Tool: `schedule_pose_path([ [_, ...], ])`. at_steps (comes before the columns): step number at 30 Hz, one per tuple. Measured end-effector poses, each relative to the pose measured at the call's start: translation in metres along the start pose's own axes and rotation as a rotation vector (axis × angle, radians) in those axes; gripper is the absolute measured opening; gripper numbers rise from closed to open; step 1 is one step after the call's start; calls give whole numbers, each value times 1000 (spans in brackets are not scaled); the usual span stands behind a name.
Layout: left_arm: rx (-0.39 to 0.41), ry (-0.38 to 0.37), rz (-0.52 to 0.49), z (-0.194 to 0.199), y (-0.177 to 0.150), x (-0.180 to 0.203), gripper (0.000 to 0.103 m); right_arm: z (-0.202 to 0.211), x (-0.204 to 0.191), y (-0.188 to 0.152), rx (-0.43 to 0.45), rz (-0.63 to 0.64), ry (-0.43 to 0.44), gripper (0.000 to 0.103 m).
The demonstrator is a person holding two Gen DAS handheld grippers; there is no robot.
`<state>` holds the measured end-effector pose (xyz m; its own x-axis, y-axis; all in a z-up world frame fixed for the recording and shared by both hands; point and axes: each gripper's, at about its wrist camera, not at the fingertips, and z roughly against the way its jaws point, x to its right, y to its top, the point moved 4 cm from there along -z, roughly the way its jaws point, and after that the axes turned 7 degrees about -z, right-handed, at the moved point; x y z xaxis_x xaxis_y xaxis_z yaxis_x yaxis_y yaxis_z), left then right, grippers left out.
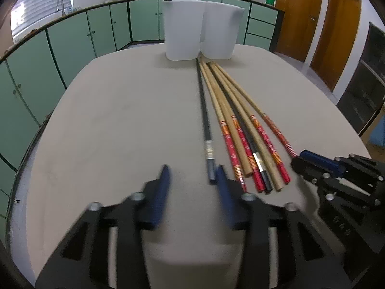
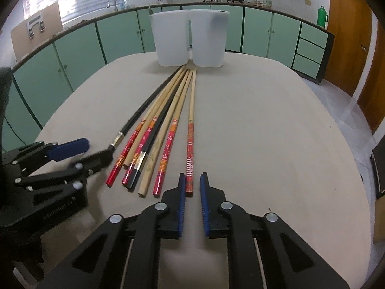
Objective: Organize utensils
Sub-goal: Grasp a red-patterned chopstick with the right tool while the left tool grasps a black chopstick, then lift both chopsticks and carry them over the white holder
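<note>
Eight chopsticks point(image 2: 191, 120) (two white containers point(image 2: 170, 41))

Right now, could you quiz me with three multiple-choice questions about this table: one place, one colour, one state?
1. Where does the white holder stand?
A. At the near edge
B. At the far end, past the chopsticks
C. On the floor

2. What colour are the tongs' pads?
A. Blue
B. Red
C. Yellow

3. The chopsticks are:
A. Standing in the holder
B. Lying flat on the table
C. Lifted in the air

Answers: 1 B, the holder sits beyond their thin ends; 2 A, blue pads line both tongs; 3 B, they rest on the table.
</note>
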<state>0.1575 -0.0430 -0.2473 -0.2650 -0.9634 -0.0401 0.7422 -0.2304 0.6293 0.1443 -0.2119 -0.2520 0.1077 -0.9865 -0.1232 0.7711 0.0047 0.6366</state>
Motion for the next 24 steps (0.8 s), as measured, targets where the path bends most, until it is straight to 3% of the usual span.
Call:
schedule_pose_path([
  [2,2,-14,-1,0,0,2,8,0,0,0,0,-4,8,11],
  [3,2,-20,0,0,0,3,6,0,0,0,-1,-7,14,9],
  [12,37,-19,11,10,3,0,5,11,8,4,35,-59,58,6],
  [24,228,25,-29,89,52,-18,6,72,26,59,189,-48,65,6],
])
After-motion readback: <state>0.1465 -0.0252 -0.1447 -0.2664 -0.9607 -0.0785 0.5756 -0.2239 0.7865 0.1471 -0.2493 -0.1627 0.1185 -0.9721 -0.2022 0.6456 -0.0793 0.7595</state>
